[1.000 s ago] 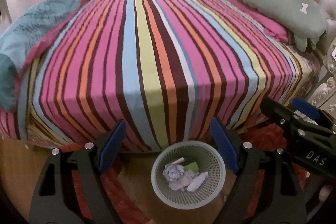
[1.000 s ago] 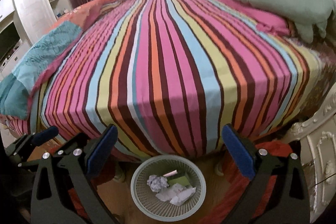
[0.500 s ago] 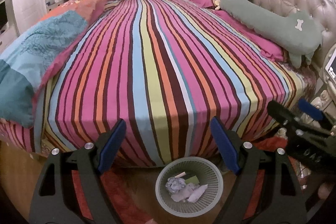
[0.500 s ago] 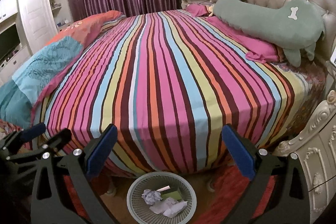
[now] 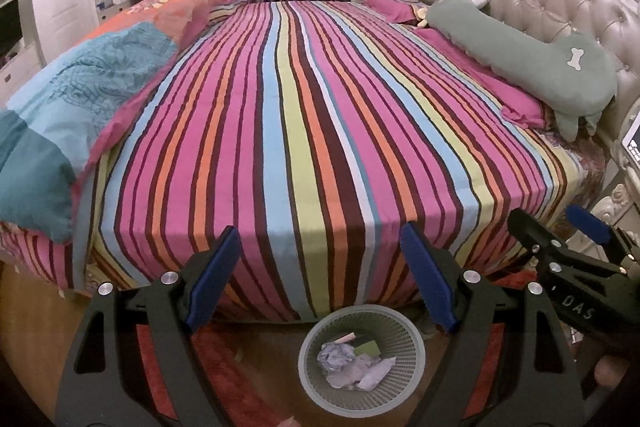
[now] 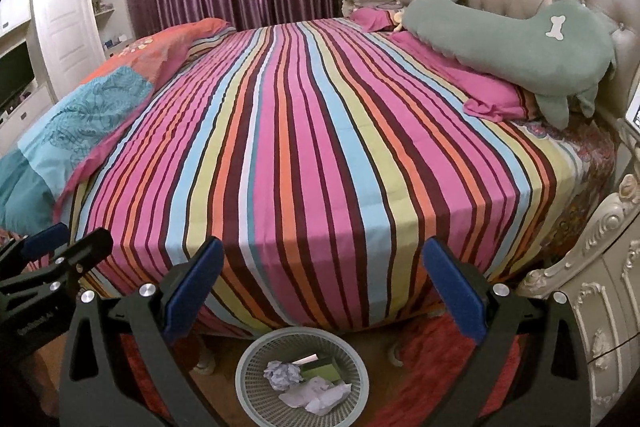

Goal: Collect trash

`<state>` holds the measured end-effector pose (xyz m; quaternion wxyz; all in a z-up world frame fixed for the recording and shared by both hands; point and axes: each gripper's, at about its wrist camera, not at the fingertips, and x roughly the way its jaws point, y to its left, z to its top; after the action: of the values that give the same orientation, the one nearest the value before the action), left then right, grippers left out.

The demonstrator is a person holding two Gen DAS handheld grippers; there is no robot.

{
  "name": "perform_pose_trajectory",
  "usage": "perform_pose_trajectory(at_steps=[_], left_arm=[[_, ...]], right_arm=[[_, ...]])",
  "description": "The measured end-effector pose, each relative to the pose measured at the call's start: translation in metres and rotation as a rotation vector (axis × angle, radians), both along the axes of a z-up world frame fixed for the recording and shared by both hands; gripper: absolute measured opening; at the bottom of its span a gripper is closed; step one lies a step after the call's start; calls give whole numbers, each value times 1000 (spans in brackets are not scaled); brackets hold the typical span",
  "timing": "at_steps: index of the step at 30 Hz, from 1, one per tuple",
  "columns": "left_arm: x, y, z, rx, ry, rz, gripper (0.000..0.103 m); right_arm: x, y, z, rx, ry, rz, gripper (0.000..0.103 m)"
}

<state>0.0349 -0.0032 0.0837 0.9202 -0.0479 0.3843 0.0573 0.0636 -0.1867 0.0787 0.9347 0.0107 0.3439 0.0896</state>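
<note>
Trash [image 5: 354,363] lies in the basket [image 5: 416,347] on the floor, against the bed's [image 5: 320,131] near edge. Both claws stand released and empty: left gripper [image 5: 320,277], right gripper [image 6: 330,285]. Both have risen since a second ago, so the basket sits lower in each view; the bedspread shows no litter, so collection appears complete. Open room lies above the bed; a nightstand [image 6: 592,291] bounds the right side.

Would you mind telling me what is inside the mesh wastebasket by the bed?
The wastebasket holds a crumpled paper ball, flat white tissues, a green box and a pinkish strip. Anything beneath them is covered.
</note>
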Motion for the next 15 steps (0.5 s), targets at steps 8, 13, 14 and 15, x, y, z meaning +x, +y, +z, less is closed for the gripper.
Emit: perform_pose_trajectory(at_steps=[8,13,14,15], left_arm=[[0,0,2,8,-1,-1,80],[1,-2,3,12,-3,-8,80],[2,-2,3,15,-4,-12,80],[2,-2,3,13,-3,-15,80]], right_arm=[[2,1,-1,5,6,3,95],[3,1,-1,6,11,4,95],[3,1,-1,6,11,5,95],[3,2,-1,6,12,5,95]])
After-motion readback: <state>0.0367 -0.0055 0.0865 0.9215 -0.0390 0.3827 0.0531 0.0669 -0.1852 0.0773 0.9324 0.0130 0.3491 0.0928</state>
